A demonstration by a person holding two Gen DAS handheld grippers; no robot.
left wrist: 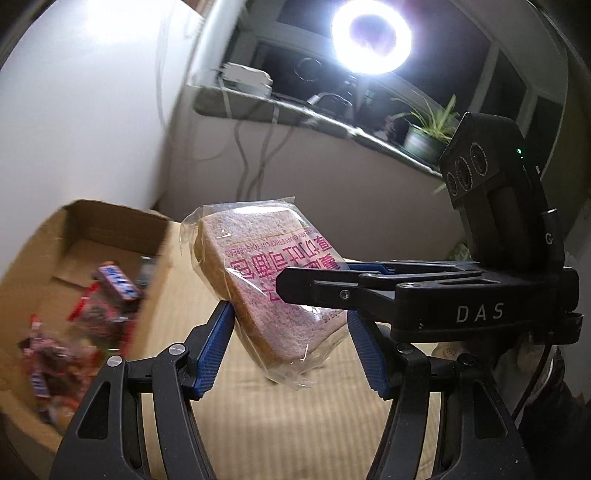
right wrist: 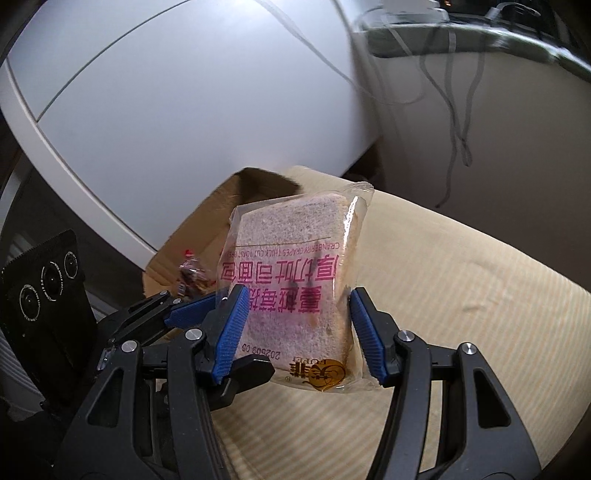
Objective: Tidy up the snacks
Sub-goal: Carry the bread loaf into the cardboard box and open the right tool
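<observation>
The wrapped toast slice hangs in the air above the beige striped cushion, its long axis roughly upright. The right gripper pinches its lower sides, jaws narrowed on the wrapper. The left gripper brackets it too; contact on both sides is unclear. The cardboard box of blurred snack packets lies leftward, nearer the left hand.

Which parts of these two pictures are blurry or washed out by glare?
Left wrist view: the ring light blows out to white with a halo, and the snacks in the cardboard box are motion-smeared. Right wrist view: no strong glare; the bread packet is sharp, and the far shelf is streaked. Both bend at the edges.
</observation>
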